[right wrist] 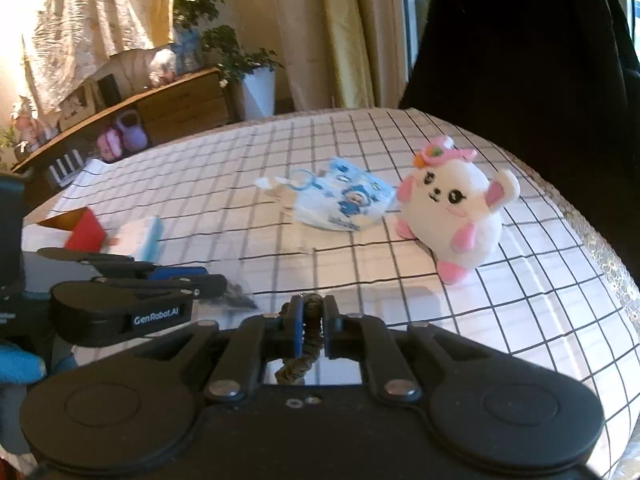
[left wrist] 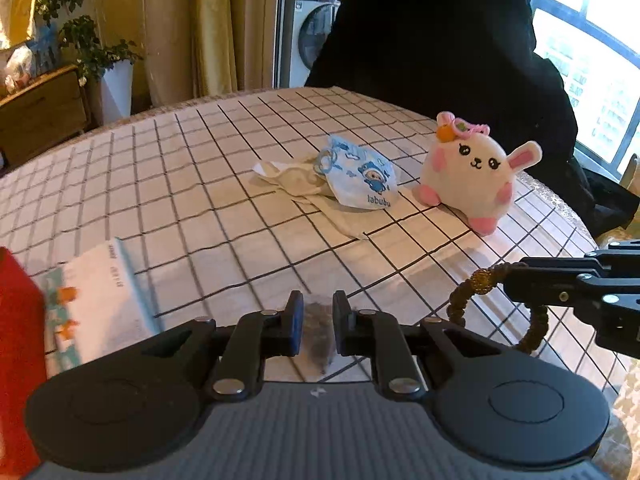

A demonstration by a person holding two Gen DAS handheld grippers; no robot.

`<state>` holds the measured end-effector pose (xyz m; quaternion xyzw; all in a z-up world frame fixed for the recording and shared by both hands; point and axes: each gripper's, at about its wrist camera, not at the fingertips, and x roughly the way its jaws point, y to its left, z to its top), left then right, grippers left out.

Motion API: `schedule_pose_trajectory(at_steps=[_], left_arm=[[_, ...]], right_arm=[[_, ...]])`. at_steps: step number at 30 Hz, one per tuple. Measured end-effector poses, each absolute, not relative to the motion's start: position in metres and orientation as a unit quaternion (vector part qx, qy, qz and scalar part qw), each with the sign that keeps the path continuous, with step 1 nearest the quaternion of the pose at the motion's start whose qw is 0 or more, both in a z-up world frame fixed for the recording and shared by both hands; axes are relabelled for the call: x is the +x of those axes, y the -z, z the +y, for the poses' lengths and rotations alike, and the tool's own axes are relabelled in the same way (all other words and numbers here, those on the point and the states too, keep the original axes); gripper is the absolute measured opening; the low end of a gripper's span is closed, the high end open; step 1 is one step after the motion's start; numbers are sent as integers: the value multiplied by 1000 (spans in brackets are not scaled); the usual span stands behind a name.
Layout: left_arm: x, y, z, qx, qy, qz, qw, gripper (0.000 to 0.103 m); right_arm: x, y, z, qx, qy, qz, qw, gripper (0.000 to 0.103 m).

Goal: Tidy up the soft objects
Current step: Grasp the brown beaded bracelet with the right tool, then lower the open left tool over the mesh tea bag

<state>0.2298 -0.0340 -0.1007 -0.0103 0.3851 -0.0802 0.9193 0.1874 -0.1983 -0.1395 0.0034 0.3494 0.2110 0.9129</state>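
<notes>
Holding a brown beaded hair tie (left wrist: pixel 492 304) in our right gripper (right wrist: pixel 313 322), fingers clamped on it, above the near edge of the table (left wrist: pixel 168 184).

Our left gripper (left wrist: pixel 314 322) sits beside it with fingers slightly apart around a thin, clear plastic sheet with a dark smudge (left wrist: pixel 320 340); we cannot tell whether they pinch it. Farther across the checked cloth, a white-and-pink bunny plush (left wrist: pixel 476 172) rests on the right, touching a blue-printed face mask (left wrist: pixel 360 178) that lies on a crumpled white tissue (left wrist: pixel 292 178). At the left, a tissue pack (left wrist: pixel 96 296) lies next to a red box (left wrist: pixel 16 352).
</notes>
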Motion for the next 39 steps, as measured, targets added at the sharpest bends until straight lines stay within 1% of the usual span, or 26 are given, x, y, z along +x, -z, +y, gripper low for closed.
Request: schedule_pose_trajectory(at_steps=[9,14,20,25,31,39], left_arm=[[194,67,-3,-28,72,374,924,15],[171,49,19,-37,69,368,927,15],[142,29,48,-35,60,356,932,15],[129,22,68,-26,57,350,934,15],[134,30,51,-21,79,358,930,16],[168,53,8,-29,92,372,923,17]], right_arm=[[153,104,-178,-15,-245,321,915,9],[139,87,-169,-1,-263,312,913,9],[122,67,-147,2,-287,297,911,9],[115,53,-128,-6,-299,279,912,9],[117,49,-141,-8,-273,272,923,9],[130,75,-187,14,-234,296,926,9]])
